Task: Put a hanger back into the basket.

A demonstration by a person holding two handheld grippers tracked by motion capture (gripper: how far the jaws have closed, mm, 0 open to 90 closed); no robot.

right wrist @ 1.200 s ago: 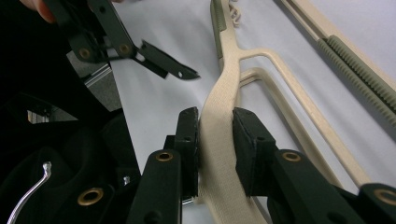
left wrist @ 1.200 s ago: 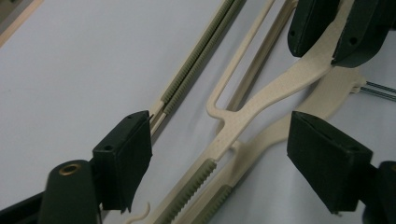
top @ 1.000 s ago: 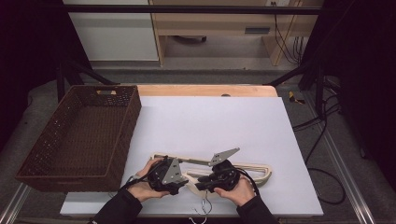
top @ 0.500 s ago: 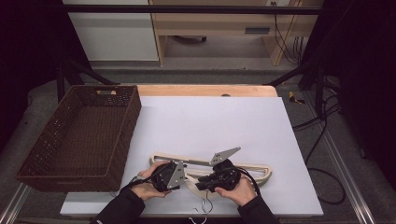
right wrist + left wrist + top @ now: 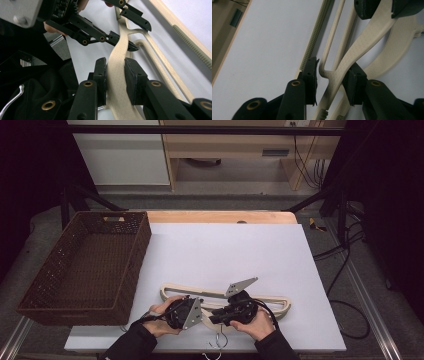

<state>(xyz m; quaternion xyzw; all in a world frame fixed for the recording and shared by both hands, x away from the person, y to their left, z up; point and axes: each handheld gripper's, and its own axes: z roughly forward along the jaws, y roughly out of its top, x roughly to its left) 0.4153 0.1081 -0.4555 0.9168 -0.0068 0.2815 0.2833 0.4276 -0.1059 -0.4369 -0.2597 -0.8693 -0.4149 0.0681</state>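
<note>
Cream plastic coat hangers (image 5: 272, 297) at the white table's (image 5: 225, 250) near edge, right of the brown wicker basket (image 5: 75, 270).

High view: both claws at the hangers' middle.
Left gripper view: left gripper (image 5: 332, 77) part-open astride a textured arm, one pad touching.
Right gripper view: right gripper (image 5: 116, 72) clamped on the broad neck; likely light, stiff, slightly springy.

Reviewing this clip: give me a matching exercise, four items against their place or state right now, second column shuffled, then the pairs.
Items:
1. wicker basket
2. cream hanger
3. left gripper
4. right gripper

States:
A. jaws clamped on the hanger's neck
B. jaws around a hanger arm, with a gap on one side
C. dark brown, at the table's left edge
D. lying near the table's front edge, with more hangers

Pairs: 1-C, 2-D, 3-B, 4-A
</note>
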